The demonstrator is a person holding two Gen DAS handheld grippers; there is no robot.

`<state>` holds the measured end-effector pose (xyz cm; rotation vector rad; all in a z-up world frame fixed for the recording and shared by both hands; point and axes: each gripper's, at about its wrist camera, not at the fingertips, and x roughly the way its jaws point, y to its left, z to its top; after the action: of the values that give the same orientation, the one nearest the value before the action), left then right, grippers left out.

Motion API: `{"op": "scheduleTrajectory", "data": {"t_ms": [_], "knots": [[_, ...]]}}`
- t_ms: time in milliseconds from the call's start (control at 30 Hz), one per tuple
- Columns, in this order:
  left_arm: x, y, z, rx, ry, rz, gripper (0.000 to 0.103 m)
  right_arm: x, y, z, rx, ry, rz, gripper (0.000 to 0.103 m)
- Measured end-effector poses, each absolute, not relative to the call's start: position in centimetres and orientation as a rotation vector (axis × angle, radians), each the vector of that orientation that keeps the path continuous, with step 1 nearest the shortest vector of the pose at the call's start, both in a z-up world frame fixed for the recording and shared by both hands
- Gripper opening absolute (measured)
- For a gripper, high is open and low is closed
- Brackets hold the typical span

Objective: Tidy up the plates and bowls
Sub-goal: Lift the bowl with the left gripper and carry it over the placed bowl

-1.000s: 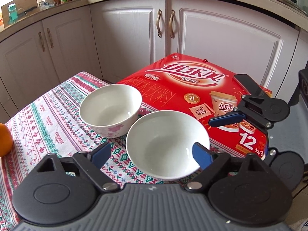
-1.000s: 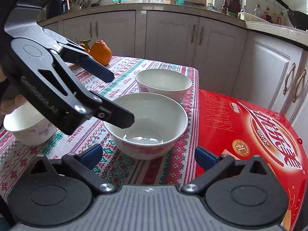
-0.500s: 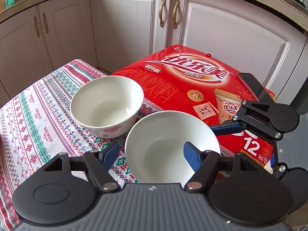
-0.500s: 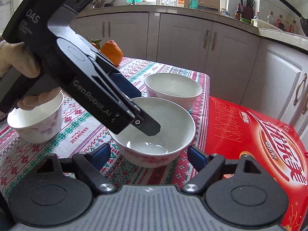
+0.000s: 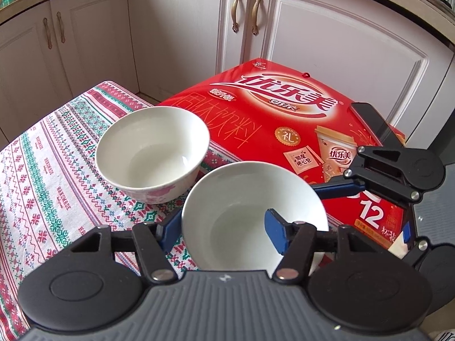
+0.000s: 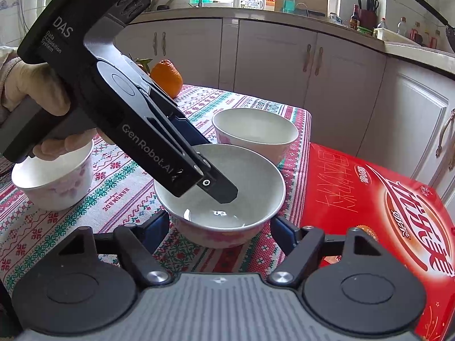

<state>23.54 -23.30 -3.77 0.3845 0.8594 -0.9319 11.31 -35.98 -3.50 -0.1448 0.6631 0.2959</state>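
Your left claw (image 5: pixel 224 228) stands apart across the rim of the near bowl (image 5: pixel 250 213) on the surface (image 5: pixel 42 170). Your right claw (image 6: pixel 221 228), also apart, waits beside. Close on the rim gently, then lift it straight.

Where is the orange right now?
In the right wrist view, the orange sits at the far left of the patterned tablecloth, behind the left gripper, near the cabinets.
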Motion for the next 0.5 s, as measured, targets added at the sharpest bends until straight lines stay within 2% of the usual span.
{"op": "scheduleTrajectory", "data": {"t_ms": [500], "knots": [[23.49,-23.11,-3.55,0.379,0.866,-0.945,0.06,11.4,-36.01,-3.33,-0.129,0.677,0.297,0.081]]}}
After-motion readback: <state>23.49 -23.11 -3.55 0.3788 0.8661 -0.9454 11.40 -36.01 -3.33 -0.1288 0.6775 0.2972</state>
